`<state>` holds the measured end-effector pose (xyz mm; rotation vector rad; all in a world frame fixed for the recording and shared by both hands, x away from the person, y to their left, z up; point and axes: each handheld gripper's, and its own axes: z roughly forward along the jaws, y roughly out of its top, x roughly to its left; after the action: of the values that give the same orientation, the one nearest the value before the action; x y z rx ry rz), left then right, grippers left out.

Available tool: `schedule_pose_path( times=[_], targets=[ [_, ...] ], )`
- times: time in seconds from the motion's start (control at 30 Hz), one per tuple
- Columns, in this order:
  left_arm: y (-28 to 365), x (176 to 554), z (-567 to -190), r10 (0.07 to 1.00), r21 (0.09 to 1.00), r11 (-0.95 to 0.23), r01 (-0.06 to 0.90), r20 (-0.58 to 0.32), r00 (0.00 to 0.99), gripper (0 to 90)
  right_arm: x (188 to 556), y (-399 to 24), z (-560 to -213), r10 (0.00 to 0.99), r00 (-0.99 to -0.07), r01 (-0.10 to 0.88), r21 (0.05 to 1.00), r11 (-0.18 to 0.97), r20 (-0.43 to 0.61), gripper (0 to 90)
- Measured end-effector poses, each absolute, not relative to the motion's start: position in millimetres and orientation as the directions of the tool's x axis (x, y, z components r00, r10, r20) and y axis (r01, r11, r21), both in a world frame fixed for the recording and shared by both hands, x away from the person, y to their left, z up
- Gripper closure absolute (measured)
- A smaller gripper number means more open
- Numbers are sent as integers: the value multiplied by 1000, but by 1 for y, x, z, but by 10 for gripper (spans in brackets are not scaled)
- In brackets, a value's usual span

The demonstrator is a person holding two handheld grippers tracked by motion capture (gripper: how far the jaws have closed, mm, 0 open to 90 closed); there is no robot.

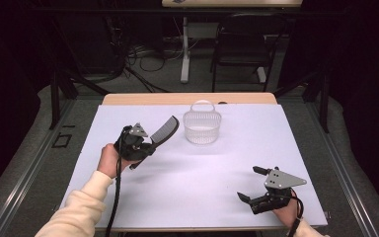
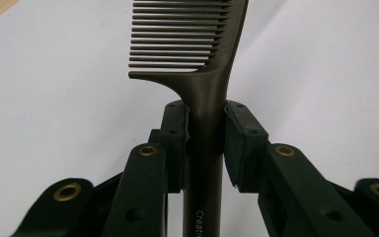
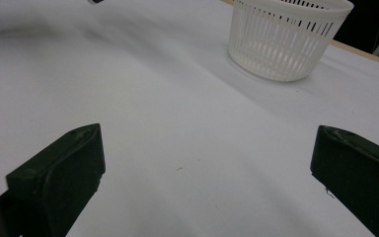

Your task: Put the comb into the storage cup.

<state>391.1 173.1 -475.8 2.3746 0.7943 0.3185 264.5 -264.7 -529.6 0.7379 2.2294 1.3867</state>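
The white surface (image 1: 192, 173) carried a white basket (image 1: 202, 127) near its far edge. The left claw (image 1: 145, 146) was closed on the handle of a dark comb (image 1: 164, 131) (teeth pointing away), left of the basket. The right claw (image 1: 253, 183) stood wide open, holding nothing.

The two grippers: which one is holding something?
The left gripper, at the left of the high view. It is shut on the dark comb by its handle. The right gripper is wide open with nothing between its jaws.
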Motion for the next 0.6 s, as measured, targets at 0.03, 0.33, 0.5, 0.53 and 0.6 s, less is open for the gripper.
schedule_pose_path(
  times=[0.03,0.33,0.5,0.53,0.6],
  targets=[
    [173,391,-476,610,615,-636,466,32,791,724,265,-265,-529,627,-776,215,908,361,-65,0],
    [175,391,-475,630,647,-602,469,24,776,724,264,-265,-530,626,-778,218,908,357,-60,0],
    [176,391,-474,638,662,-587,466,23,770,725,265,-265,-530,627,-777,219,907,360,-61,0],
    [177,390,-474,639,667,-583,463,24,769,724,265,-265,-530,626,-778,219,907,359,-60,0],
    [177,390,-474,643,678,-573,461,23,765,724,264,-265,-531,628,-776,221,907,359,-59,0]
  ],
)
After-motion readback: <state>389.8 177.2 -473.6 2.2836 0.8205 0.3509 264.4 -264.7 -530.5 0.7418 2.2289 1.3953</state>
